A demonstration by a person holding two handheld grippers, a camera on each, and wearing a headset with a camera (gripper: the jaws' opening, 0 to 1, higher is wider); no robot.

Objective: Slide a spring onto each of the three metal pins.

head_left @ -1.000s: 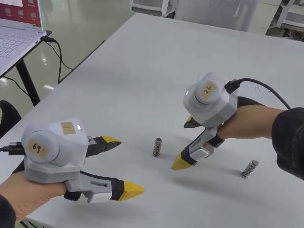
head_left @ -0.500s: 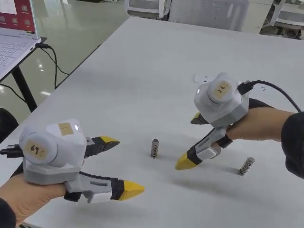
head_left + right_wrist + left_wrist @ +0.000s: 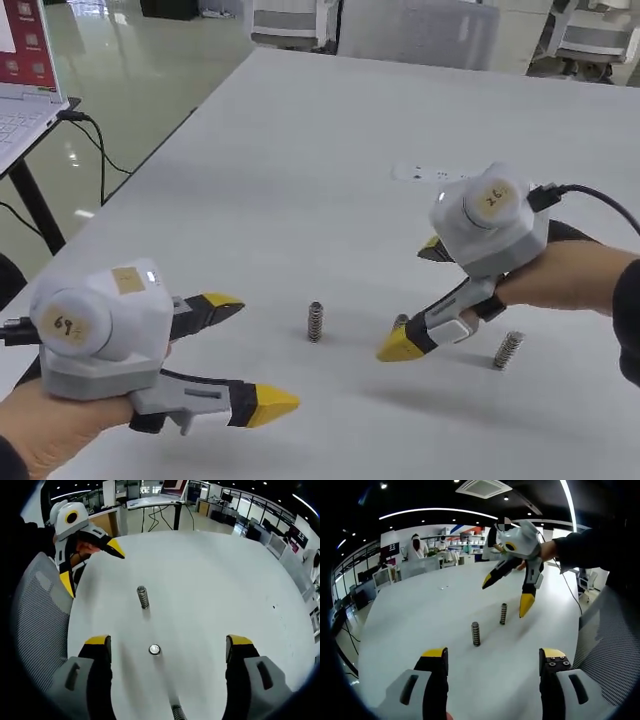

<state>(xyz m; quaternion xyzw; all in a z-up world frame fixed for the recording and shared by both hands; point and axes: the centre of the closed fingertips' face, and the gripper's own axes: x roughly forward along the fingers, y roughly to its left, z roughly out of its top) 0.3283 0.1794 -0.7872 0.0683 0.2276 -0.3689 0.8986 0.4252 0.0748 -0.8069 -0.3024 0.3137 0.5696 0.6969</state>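
We find both tools idle in the hand, and their placing tells us why. The left gripper (image 3: 243, 350) hangs low at the near edge of the table (image 3: 330, 170), its jaws spread wide and holding nothing, aimed at the work as if waiting to steady something. The right gripper (image 3: 415, 297) tilts down over the table, its jaws also spread and empty, one yellow tip just beside a short upright piece (image 3: 400, 322). We judge this pose as one between steps, not a grasp. A spring (image 3: 315, 321) stands upright between the two tools, which a spring would hardly do alone, so we take it to sit on a pin. A loose spring (image 3: 508, 349) lies on its side by the right hand, and we take it to be the next one to fit. In the head view the short upright piece is mostly hidden behind the jaw tip, and we cannot tell there what it is. The left gripper view shows it side-on (image 3: 503, 613), ribbed like the nearer spring (image 3: 476, 633), so it seems to carry coils too. The right gripper view looks down on it end-on as a small round cap (image 3: 154, 650) between its own jaws. The loose spring (image 3: 176, 712) sits at that view's lower edge, behind the tips, so we expect the hand must draw back to reach it.
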